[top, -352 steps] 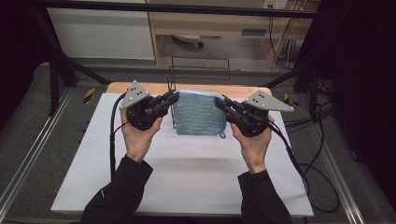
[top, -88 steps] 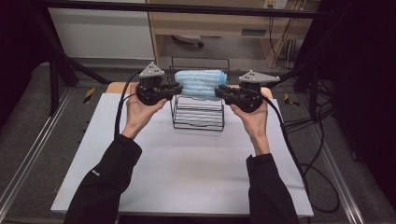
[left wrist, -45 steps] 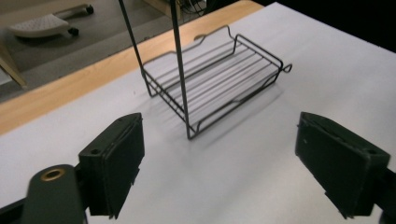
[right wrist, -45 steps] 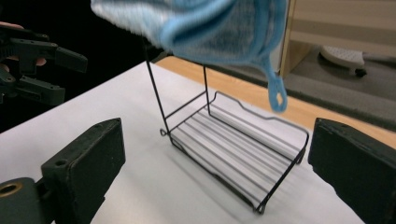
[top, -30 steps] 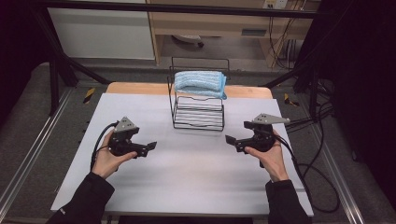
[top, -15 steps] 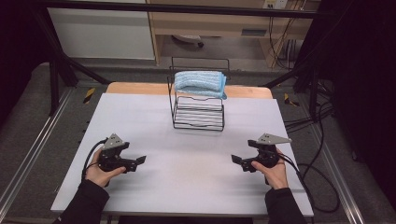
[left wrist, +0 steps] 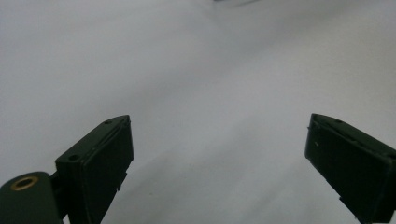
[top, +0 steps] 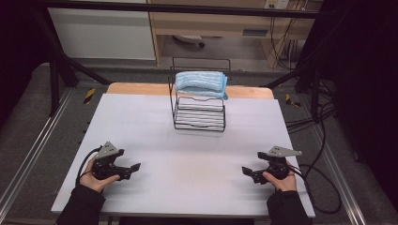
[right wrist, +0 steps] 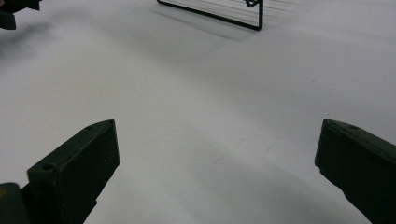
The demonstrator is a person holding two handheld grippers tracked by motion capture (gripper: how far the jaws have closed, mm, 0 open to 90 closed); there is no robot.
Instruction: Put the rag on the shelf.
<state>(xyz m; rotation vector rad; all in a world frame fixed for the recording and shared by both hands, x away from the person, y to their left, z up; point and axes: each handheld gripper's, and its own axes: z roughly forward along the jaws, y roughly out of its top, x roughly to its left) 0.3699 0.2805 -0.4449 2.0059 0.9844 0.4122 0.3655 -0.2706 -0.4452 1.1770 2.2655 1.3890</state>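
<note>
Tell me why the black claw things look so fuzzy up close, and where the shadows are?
In the left gripper view, the left gripper sits too near its camera, so its jaws blur softly. In the right gripper view, the wire rack casts a faint shadow on the white table. In the high view, the blue towel is evenly lit and the surroundings are dark.

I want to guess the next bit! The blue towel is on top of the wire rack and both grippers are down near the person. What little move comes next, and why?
Probably none beyond resting: the folded blue towel already sits on the wire rack, and the left gripper and right gripper are open, holding nothing, low over the white table.
</note>
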